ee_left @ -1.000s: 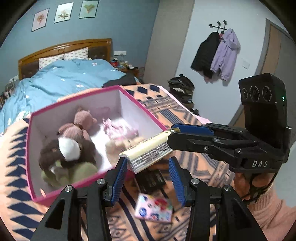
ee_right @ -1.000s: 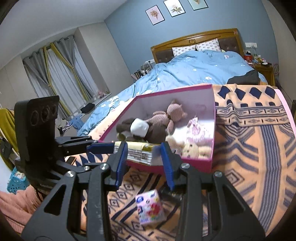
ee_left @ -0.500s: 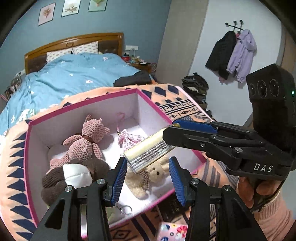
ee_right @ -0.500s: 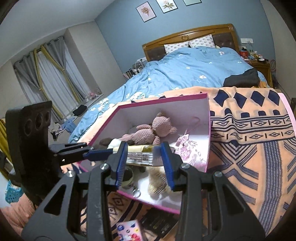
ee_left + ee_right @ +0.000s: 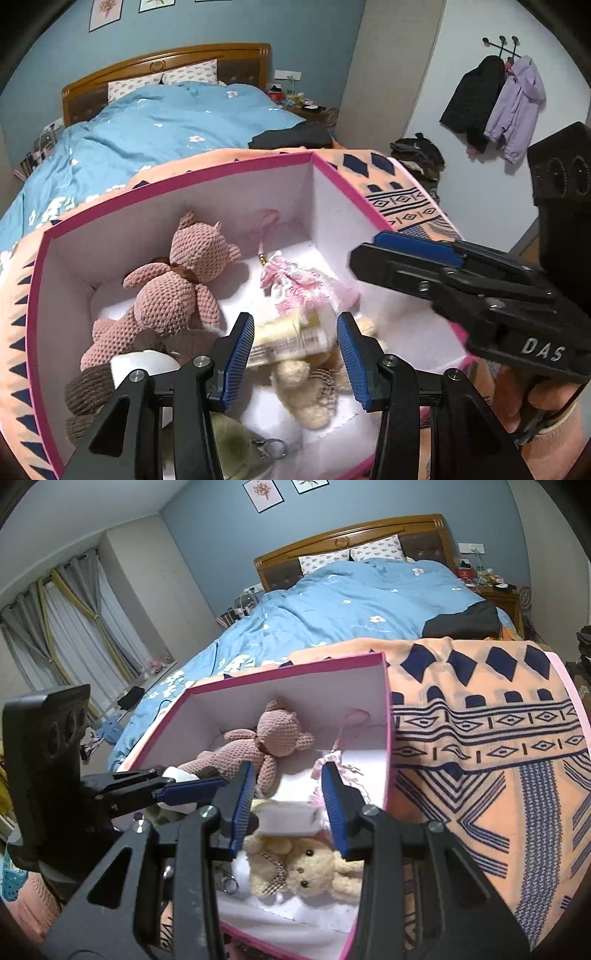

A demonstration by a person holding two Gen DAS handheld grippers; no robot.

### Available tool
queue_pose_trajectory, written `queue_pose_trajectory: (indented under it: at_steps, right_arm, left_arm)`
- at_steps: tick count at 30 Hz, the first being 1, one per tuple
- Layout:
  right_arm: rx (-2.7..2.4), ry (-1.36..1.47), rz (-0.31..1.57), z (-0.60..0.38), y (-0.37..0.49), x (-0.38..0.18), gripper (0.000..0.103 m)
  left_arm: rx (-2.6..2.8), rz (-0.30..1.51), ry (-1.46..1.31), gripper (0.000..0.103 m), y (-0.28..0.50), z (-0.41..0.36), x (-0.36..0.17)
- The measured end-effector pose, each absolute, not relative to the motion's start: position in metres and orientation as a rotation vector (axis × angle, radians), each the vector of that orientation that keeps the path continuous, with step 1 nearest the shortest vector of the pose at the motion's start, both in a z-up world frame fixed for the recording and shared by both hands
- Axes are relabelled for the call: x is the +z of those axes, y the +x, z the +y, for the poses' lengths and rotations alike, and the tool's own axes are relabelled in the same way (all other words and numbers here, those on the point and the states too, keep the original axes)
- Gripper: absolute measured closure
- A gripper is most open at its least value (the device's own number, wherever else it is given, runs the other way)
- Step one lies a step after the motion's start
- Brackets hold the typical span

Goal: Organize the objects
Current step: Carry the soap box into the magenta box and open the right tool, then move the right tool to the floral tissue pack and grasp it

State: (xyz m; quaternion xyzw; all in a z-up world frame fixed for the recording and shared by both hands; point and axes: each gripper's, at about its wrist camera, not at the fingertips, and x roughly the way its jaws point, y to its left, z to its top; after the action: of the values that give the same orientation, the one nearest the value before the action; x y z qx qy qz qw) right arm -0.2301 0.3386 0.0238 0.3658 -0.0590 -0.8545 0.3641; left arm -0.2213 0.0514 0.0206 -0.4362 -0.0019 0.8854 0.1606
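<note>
Here, pink-rimmed box (image 5: 184,184) on patterned blanket (image 5: 480,775), inside it pink knitted bear (image 5: 177,280) at far left, cream bear (image 5: 306,875) near, pale pack (image 5: 288,339) lying loose on the toys, left gripper (image 5: 295,354) and right gripper (image 5: 288,805) both narrowly open above, holding nothing.

A box (image 5: 236,170) with a hot-pink rim and white inside is sitting on an orange blanket (image 5: 480,746) patterned with navy diamonds and stripes, and holding a dusty-pink crocheted bear (image 5: 177,280), a cream plush bear (image 5: 306,875) in a tan plaid scarf, a brown and white knitted toy (image 5: 110,373) and a pink and white charm (image 5: 291,280). A pale yellow tube (image 5: 288,338) with dark print is showing between the blue pads of the black left hand-held gripper (image 5: 295,356). Behind, a light-blue duvet (image 5: 351,602) with white flowers is covering the brown wooden bed.
</note>
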Motion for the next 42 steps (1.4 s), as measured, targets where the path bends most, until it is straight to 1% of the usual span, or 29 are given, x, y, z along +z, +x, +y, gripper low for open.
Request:
queue_pose_trajectory:
  at_steps: [5, 7, 13, 17, 19, 24, 31, 37, 42]
  right_arm:
    - [-2.195, 0.936, -0.159, 0.348, -0.22, 0.021, 0.063]
    - [-2.19, 0.926, -0.164, 0.352, -0.214, 0.023, 0.063]
    - [-2.165, 0.861, -0.174, 0.361, -0.189, 0.035, 0.062]
    - [-2.149, 0.809, -0.176, 0.369, -0.166, 0.044, 0.059]
    - [-2.142, 0.786, -0.179, 0.373, -0.154, 0.047, 0.058]
    - [-2.126, 0.748, -0.194, 0.383, -0.13, 0.053, 0.057]
    - [-2.112, 0.745, -0.177, 0.389, -0.098, 0.044, 0.056]
    - [-2.106, 0.798, -0.131, 0.388, -0.075, 0.02, 0.055]
    - [-2.073, 0.88, -0.139, 0.39, -0.063, -0.007, 0.055]
  left_arm:
    - [2.541, 0.031, -1.207, 0.053, -0.209, 0.05, 0.024]
    - [2.545, 0.026, -1.179, 0.049, -0.203, 0.048, 0.028]
    - [2.556, -0.005, -1.069, 0.045, -0.173, 0.042, 0.044]
    - [2.558, -0.001, -0.999, 0.043, -0.145, 0.04, 0.051]
    - [2.558, 0.03, -0.968, 0.039, -0.129, 0.041, 0.051]
    - [2.548, 0.076, -0.923, 0.038, -0.1, 0.044, 0.052]
    - [2.515, 0.097, -0.951, 0.038, -0.076, 0.047, 0.033]
    - [2.489, 0.065, -1.058, 0.038, -0.069, 0.048, 0.003]
    - [2.454, 0.043, -1.132, 0.038, -0.063, 0.049, -0.02]
